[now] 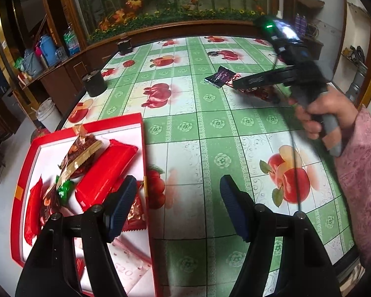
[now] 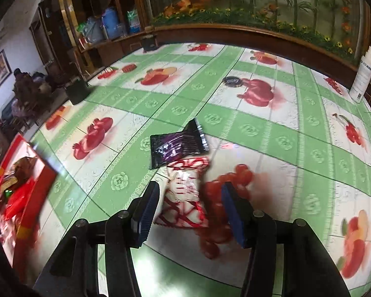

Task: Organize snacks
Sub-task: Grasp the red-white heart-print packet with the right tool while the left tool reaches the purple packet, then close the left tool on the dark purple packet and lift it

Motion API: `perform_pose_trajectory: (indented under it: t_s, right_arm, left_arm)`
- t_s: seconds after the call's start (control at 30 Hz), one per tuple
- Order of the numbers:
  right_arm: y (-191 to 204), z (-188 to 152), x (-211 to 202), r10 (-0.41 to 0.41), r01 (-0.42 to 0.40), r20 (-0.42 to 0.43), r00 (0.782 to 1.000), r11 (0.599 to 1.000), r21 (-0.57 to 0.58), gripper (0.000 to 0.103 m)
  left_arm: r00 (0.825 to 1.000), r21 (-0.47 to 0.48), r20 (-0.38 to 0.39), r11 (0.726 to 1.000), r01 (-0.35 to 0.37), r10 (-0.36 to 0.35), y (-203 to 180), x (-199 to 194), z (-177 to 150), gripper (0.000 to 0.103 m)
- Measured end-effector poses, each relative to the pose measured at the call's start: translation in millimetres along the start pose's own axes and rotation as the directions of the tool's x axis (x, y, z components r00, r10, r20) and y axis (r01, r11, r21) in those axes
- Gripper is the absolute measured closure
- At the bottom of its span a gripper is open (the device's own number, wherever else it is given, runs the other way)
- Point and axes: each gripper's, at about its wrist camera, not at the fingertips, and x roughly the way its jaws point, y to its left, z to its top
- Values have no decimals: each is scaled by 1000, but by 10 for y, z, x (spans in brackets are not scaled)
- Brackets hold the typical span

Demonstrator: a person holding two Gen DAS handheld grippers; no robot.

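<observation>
Left wrist view: my left gripper point(image 1: 175, 205) hangs released, nothing between its jaws, at the right wall of the red box point(image 1: 144, 133) that holds wrapped snacks, with bare tablecloth point(image 1: 210, 148) running wide to the right. Right wrist view: my right gripper point(image 2: 190, 212) is unclenched, its jaws straddling the red-and-white snack packet point(image 2: 185, 195) without pressing. The black-purple packet point(image 2: 175, 146) touches the snack packet's far end, with clear cloth all round.

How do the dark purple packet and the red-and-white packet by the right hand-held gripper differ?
The dark purple packet is dark and glossy; the red-and-white packet is pale with red lines. The purple one lies farther off, beyond the right hand-held gripper; the red-and-white one sits between its open jaws. Both lie on the tablecloth, outside the red box.
</observation>
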Motion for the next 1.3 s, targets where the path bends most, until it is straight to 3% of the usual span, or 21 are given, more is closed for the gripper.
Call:
perform_pose_trajectory:
  t_s: [0.1,0.13,0.2,0.33,0.43,0.53,0.73,0.83,1.07,1.17,1.23,1.3]
  right_arm:
    - [97,12,111,-108,108,2,994,993,-42,56]
    - [107,9,105,-116,116,4,993,993,-38,71]
    - [62,18,88,-120,120,-15,993,993,-10,75]
    - [-245,-53,-38,-131,137,-53,990,984,112,75]
    - [-543,-206,-215,-98,116,-88,991,966,231,75]
    - [-810,-448,-411,-39,67,-88,995,935,348,75]
    - [-1221,-617,-538,89,-52,-48,995,859,509,75]
    - [-1257,-609,-535,111,-70,-46,993,846,529,75]
    - [-1230,-602,-519,110,-70,-44,993,843,534,74]
    - [-1220,-594,-509,105,-65,-46,993,845,531,74]
    - [-1209,-588,-507,100,-61,-46,994,848,527,74]
    - [-1208,-588,-506,99,-61,-46,994,848,526,74]
  left_arm:
    - [1000,34,7,999,-14,13,-32,43,108,34]
    - [1000,47,12,999,-19,18,-42,58,149,34]
    - [1000,96,22,995,-22,20,-81,124,293,34]
    - [998,197,62,980,-8,-5,-166,302,683,34]
    - [996,251,57,967,47,-64,-276,536,974,34]
    - [991,303,20,945,120,-132,-439,828,1218,34]
    - [985,393,-63,903,174,-162,-751,1333,1525,34]
    - [989,446,-81,883,148,-125,-866,1512,1599,34]
    - [980,428,-125,882,196,-157,-859,1741,1729,35]
    - [972,394,-137,889,232,-193,-837,1817,1750,52]
    - [963,343,-150,902,262,-223,-809,1843,1779,72]
    - [962,323,-145,909,265,-229,-815,1844,1776,76]
